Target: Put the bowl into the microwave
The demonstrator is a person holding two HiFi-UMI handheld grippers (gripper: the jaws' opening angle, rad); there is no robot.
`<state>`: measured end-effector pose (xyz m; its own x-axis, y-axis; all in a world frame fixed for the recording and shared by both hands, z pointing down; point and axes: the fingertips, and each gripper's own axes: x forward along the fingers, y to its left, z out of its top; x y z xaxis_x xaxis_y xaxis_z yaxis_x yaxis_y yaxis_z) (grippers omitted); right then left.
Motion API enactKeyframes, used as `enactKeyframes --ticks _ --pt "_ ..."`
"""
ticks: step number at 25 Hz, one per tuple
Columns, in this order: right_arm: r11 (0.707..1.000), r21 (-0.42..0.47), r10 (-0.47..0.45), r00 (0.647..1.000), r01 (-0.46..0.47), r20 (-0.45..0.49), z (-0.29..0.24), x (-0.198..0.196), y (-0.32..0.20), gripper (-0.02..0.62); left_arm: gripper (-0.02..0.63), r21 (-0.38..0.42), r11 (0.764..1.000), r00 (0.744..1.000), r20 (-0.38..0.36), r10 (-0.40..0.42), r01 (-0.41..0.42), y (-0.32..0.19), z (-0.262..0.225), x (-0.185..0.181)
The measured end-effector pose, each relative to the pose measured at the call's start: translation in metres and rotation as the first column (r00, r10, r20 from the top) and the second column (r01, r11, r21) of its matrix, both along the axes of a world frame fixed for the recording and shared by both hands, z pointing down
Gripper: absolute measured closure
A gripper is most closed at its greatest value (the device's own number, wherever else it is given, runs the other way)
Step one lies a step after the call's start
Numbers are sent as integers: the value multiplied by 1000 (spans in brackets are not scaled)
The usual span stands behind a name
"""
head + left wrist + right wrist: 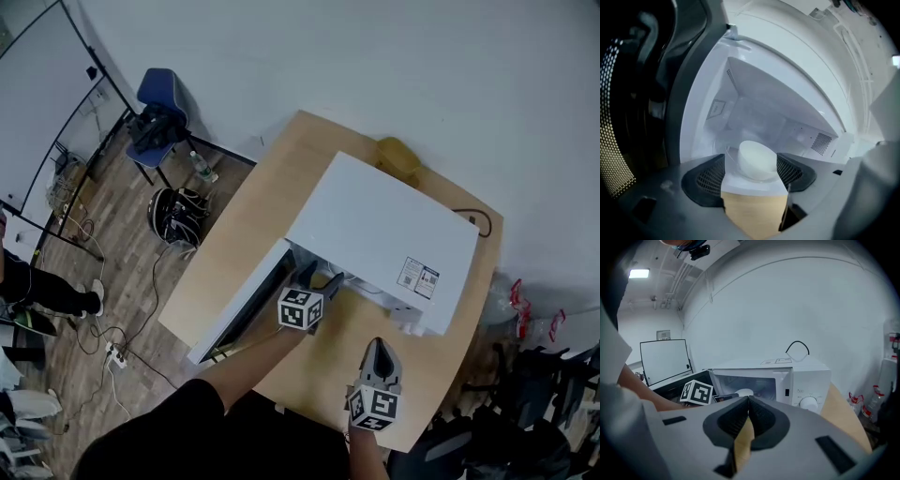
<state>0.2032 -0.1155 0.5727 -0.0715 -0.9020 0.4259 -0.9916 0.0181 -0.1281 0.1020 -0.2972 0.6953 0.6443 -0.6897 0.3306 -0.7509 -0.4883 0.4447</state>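
One bowl sits in the microwave before the left gripper, jaws wide and empty, right gripper closed on nothing; placing seems done, withdrawal next.

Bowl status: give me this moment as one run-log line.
bowl: inside microwave, not gripped | door: open | left gripper: open, at the opening | right gripper: shut, empty

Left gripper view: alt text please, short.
A white bowl sits inside the open microwave, framed between the left gripper's open jaws, which are clear of it. The microwave door hangs open at left; tan table shows below.
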Motion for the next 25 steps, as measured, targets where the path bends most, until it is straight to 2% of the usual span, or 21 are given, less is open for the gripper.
enactKeyframes --ticks 7,13,21,25 --pt "1000 3 -4 1000 4 -15 -7 -8 11 535 287 12 997 993 87 77 -78 19 11 9" --pt "1000 -14 8 1000 -8 -21 -2 -3 21 535 288 41 988 975 173 139 -148 17 14 24" --pt "1000 -19 19 1000 -19 -6 3 3 19 535 288 45 988 967 218 135 -148 7 15 25" --pt "1000 -18 21 1000 -21 -5 5 7 16 535 290 53 987 967 217 135 -149 6 16 28"
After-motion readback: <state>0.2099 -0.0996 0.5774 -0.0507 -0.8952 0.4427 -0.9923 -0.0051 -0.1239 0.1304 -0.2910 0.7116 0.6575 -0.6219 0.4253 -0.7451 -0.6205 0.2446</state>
